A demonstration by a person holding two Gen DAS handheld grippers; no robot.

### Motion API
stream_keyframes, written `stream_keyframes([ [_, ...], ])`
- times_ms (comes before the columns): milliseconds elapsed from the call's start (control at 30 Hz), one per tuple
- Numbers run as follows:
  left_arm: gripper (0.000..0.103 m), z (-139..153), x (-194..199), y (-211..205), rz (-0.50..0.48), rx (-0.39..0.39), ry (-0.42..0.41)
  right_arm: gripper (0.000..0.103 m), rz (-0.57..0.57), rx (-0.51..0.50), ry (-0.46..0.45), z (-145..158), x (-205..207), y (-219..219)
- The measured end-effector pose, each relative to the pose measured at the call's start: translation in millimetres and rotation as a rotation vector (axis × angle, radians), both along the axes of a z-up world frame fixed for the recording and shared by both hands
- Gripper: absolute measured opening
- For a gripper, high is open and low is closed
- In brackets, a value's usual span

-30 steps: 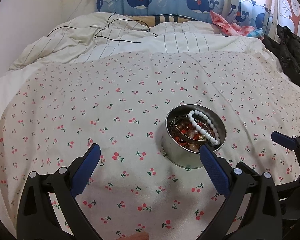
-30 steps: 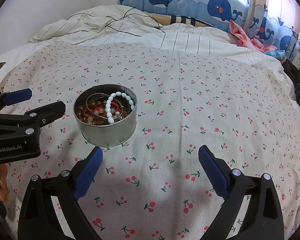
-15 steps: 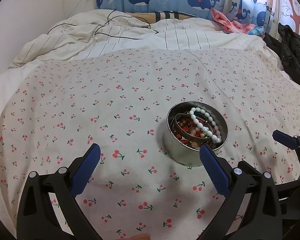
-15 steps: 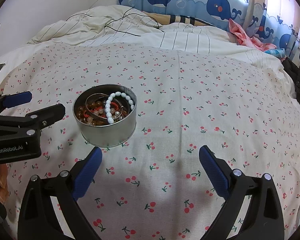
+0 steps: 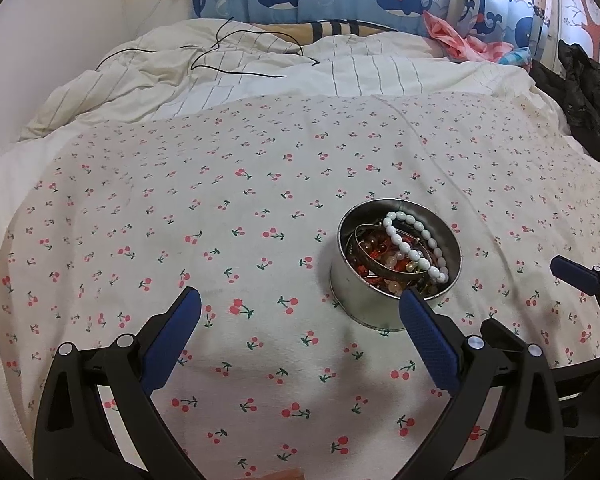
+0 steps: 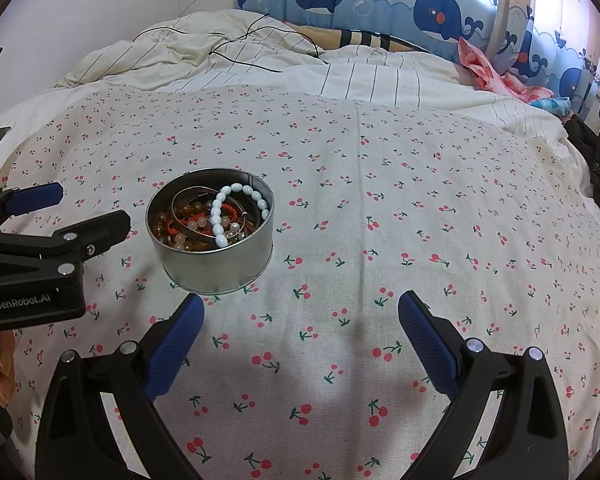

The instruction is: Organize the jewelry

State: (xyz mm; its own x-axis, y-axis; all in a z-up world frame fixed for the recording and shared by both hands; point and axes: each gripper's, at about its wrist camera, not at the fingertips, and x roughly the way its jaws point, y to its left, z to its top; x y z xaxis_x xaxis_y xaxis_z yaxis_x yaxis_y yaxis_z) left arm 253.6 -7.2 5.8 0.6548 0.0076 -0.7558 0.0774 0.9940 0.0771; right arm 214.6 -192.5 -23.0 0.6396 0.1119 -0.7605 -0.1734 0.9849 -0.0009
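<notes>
Nearest the cameras, both grippers are hovering low over a cream bedspread printed with small red cherries [image 5: 260, 200]. The left gripper [image 5: 300, 308], black-framed with blue ribbed pads, is holding its jaws wide apart with nothing between them; its right-hand pad is sitting in front of the near wall of a round silver metal tin [image 5: 364, 304], though whether it is touching cannot be told. The right gripper [image 6: 300, 312] is likewise spreading its jaws wide over bare fabric — its left pad is lying just beside the tin's base [image 6: 216, 268].

The tin is standing upright on the bedspread between the two tools. Inside it a tangle of jewelry is lying: a white bead bracelet [image 5: 414, 248] is draping across the top and reaching the rim, a thin gold-coloured metal bangle [image 6: 192, 208] is resting under it, and amber and red beads [image 6: 184, 224] are filling the bottom.

Farther back, a rumpled white duvet with thin dark stripes [image 5: 260, 76] is lying across the bed, a thin black cable [image 5: 236, 56] trailing over it. Beyond that, a pink crumpled cloth [image 5: 456, 40] is lying near the window, a blue curtain with dark whales [image 6: 380, 4] is hanging behind — and a black garment [image 5: 584, 96] is heaped at the far right edge.
</notes>
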Motion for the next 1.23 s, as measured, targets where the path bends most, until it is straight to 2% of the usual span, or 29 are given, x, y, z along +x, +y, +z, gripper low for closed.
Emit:
stream_keyframes([
  [467,0.095,-2.1,2.0,-1.0,0.008,0.013,0.012,0.094,0.007,-0.005,0.003,-1.2,1.0,2.7],
  [600,0.095,-4.1,3.1,3.0,0.022,-0.031,0.034,0.094,0.006,-0.005,0.004,-1.2,0.8,2.7],
  [667,0.095,-3.6,0.0,5.9,0.019,-0.052,0.019,0.094,0.005,-0.004,0.003,-1.0,0.8,2.6],
  [767,0.095,1.0,-3.9,5.0,0.022,-0.019,-0.023,0.094,0.006,-0.005,0.003,-1.0,1.2,2.5],
  [967,0.095,-0.6,2.6,11.3,0.033,-0.069,0.02,0.094,0.007,-0.007,0.004,-2.1,0.9,2.3],
  [1100,0.095,0.4,2.9,8.0,0.026,-0.036,0.01,0.094,0.008,-0.007,0.005,-2.5,0.8,1.0],
  [1233,0.095,-0.6,3.6,6.2,0.015,-0.042,0.019,0.094,0.008,-0.008,0.006,-2.3,1.4,1.2],
])
